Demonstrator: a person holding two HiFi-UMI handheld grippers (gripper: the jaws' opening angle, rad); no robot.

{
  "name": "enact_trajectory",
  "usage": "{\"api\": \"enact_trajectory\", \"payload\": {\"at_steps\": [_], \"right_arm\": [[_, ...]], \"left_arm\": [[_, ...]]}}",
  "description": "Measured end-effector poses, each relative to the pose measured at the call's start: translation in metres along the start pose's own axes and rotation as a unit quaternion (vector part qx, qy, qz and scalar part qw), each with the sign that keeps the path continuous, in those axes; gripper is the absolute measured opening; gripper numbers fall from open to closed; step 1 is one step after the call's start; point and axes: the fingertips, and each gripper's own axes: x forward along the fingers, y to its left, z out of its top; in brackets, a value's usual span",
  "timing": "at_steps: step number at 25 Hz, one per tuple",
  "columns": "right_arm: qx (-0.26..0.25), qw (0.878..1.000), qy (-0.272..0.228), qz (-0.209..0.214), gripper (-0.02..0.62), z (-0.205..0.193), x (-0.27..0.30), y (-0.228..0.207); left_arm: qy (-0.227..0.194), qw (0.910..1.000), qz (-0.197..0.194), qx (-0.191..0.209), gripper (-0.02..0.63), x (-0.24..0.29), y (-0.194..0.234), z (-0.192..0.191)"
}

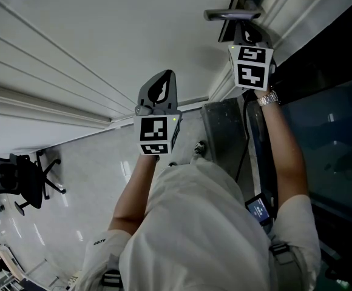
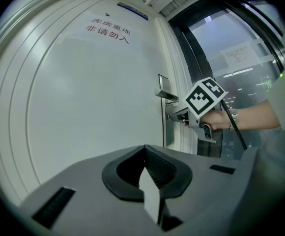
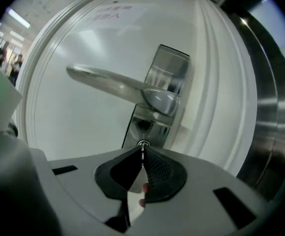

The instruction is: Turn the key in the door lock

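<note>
The white door (image 3: 83,127) bears a steel lock plate (image 3: 166,75) with a lever handle (image 3: 108,82). Below the handle, the metal head of the key (image 3: 142,145) shows in the lock. My right gripper (image 3: 142,150) is shut on the key, jaws meeting right at the cylinder. In the left gripper view the right gripper (image 2: 178,116) reaches the plate just under the handle (image 2: 166,95). My left gripper (image 2: 145,149) is shut with nothing in it and points at the bare door panel, well left of the lock. The head view shows the left gripper (image 1: 162,77) lower than the right gripper (image 1: 247,36).
A dark metal frame and glass wall (image 1: 328,108) run along the door's right side. A black office chair (image 1: 27,180) stands on the pale floor at the left. Red print (image 2: 108,31) marks the door's upper part. A black cable (image 2: 236,127) hangs from the right gripper.
</note>
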Motion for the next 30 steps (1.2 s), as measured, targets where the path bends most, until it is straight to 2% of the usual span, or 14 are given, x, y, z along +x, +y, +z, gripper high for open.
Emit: {"api": "enact_trajectory", "payload": {"at_steps": [2, 3, 5, 8, 11, 14, 15, 16, 18, 20, 24, 28, 29, 30], "right_arm": [[0.089, 0.996, 0.001, 0.025, 0.012, -0.002, 0.001, -0.003], [0.139, 0.989, 0.001, 0.039, 0.012, -0.002, 0.001, -0.004], [0.243, 0.968, -0.002, 0.065, 0.012, -0.004, 0.001, -0.007], [0.376, 0.922, -0.006, 0.093, 0.012, -0.005, 0.000, -0.011], [0.486, 0.866, -0.013, 0.115, 0.012, -0.005, 0.000, -0.012], [0.575, 0.808, -0.014, 0.130, 0.012, -0.007, 0.000, -0.012], [0.595, 0.792, -0.013, 0.134, 0.012, -0.007, -0.001, -0.012], [0.609, 0.781, -0.014, 0.137, 0.012, -0.007, -0.001, -0.012], [0.626, 0.767, -0.015, 0.140, 0.012, -0.008, 0.000, -0.011], [0.649, 0.747, -0.015, 0.143, 0.014, -0.009, 0.000, -0.011], [0.701, 0.697, -0.013, 0.149, 0.015, -0.011, 0.000, -0.013], [0.758, 0.633, -0.017, 0.158, 0.024, -0.018, 0.004, -0.017], [0.768, 0.620, -0.017, 0.160, 0.025, -0.018, 0.004, -0.016], [0.775, 0.611, -0.016, 0.161, 0.025, -0.019, 0.004, -0.016]], "left_arm": [[0.000, 1.0000, 0.000, 0.000, 0.006, 0.000, 0.000, 0.000], [0.001, 1.0000, 0.001, 0.001, 0.006, 0.000, -0.001, -0.001], [0.002, 1.0000, 0.003, 0.002, 0.006, -0.001, -0.001, -0.001], [0.003, 1.0000, 0.005, 0.003, 0.006, -0.002, 0.000, -0.001], [0.002, 1.0000, 0.007, 0.000, 0.006, -0.002, 0.001, 0.001], [0.001, 1.0000, 0.007, -0.003, 0.006, -0.003, 0.000, 0.001], [0.001, 1.0000, 0.007, -0.002, 0.006, -0.003, -0.001, 0.001], [0.001, 1.0000, 0.006, -0.003, 0.006, -0.003, -0.001, 0.001], [0.001, 1.0000, 0.006, -0.003, 0.006, -0.003, -0.002, 0.000], [0.001, 1.0000, 0.006, -0.004, 0.006, -0.002, -0.002, 0.000], [0.000, 1.0000, 0.008, -0.005, 0.006, -0.002, -0.003, 0.002], [0.000, 1.0000, 0.008, -0.005, 0.006, -0.002, -0.004, 0.002], [0.001, 1.0000, 0.008, -0.004, 0.006, -0.002, -0.004, 0.002], [0.001, 1.0000, 0.008, -0.003, 0.006, -0.002, -0.004, 0.002]]}}
